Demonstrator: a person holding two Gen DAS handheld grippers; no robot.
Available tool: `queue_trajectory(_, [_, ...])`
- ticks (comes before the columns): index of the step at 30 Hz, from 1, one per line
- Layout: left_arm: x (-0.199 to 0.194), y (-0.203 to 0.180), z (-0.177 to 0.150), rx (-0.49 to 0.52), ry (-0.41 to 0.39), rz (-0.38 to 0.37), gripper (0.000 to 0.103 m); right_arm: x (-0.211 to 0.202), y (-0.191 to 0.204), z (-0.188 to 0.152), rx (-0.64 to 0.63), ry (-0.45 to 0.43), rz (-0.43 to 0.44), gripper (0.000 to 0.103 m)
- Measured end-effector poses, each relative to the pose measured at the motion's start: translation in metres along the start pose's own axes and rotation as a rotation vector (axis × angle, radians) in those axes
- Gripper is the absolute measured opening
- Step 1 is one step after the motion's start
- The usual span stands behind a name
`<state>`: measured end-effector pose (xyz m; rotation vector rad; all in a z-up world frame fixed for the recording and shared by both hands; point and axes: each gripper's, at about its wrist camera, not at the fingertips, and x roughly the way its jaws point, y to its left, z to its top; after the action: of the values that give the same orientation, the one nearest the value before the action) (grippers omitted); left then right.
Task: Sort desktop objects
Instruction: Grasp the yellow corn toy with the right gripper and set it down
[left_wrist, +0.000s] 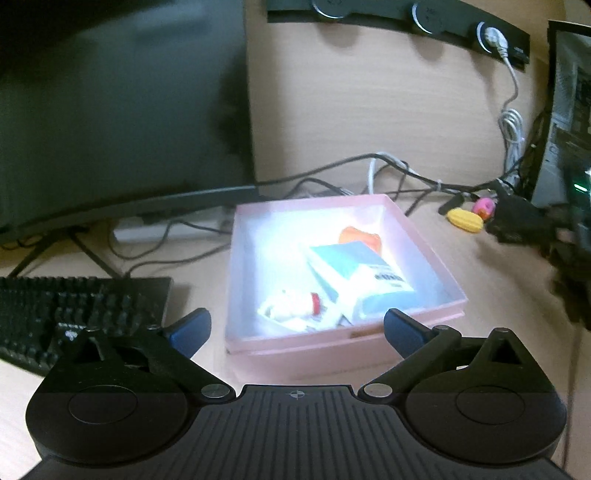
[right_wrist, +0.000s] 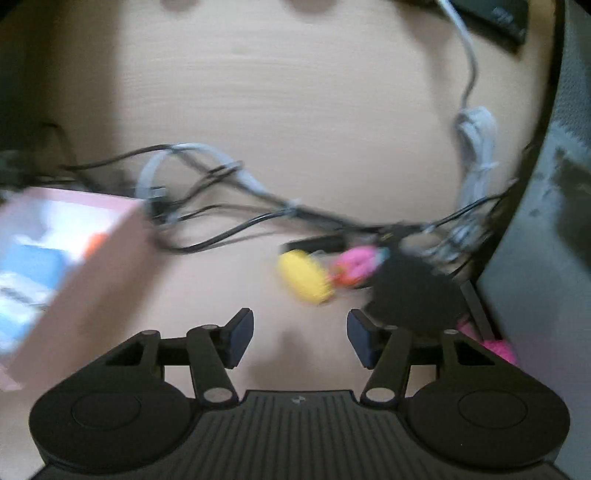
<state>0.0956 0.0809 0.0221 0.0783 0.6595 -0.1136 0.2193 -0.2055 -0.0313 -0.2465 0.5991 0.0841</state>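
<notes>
Left gripper hangs over the near edge of the pink box, jaws spread wide, nothing between them. Inside the box: a white-and-blue carton at centre, an orange item just past it at 12 o'clock, a small white piece with a red cap toward 7 o'clock. All blown out by glare, details unclear. Black keyboard sits at 9 o'clock of the box, dark monitor at 10 o'clock behind it, tangle of cables along the back at 12. Right gripper is over bare desk, jaws partly apart and empty; frame is motion-blurred. Yellow toy lies just ahead at 12 o'clock of the right fingertips, not touching them. Pink toy is right beside it at 3 o'clock, with a black object up against it at 4 o'clock. The pink box sits at 9 o'clock in the right wrist view, well apart from the toys. Another fuzzy pink thing shows at 3 o'clock of the right jaws; can't tell what it is. Grey coiled cable at 1 o'clock.
</notes>
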Motion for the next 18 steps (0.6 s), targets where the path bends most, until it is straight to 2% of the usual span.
queue_trajectory(5, [-0.015, -0.023, -0.008, 0.042, 0.005, -0.053, 0.103, 0.05, 0.02, 0.022, -0.131, 0.003, -0.004, 0.054])
queue_trajectory(7, [-0.019, -0.031, -0.013, 0.059, 0.01, -0.075, 0.103, 0.069, 0.025, 0.028, -0.164, 0.036, -0.02, 0.048])
queue_trajectory(10, [-0.019, -0.04, -0.02, 0.09, 0.038, -0.086, 0.103, 0.087, 0.027, 0.027, -0.199, 0.094, -0.011, 0.034])
queue_trajectory(11, [-0.019, -0.043, -0.023, 0.1, 0.047, -0.088, 0.103, 0.085, 0.027, 0.024, -0.205, 0.099, -0.008, 0.029])
queue_trajectory(15, [-0.013, -0.055, -0.032, 0.14, 0.089, -0.113, 0.103, 0.047, 0.02, 0.014, -0.171, 0.079, 0.076, 0.029])
queue_trajectory(18, [-0.008, -0.07, -0.04, 0.194, 0.122, -0.141, 0.103, -0.001, 0.016, -0.003, -0.138, 0.083, 0.2, 0.029])
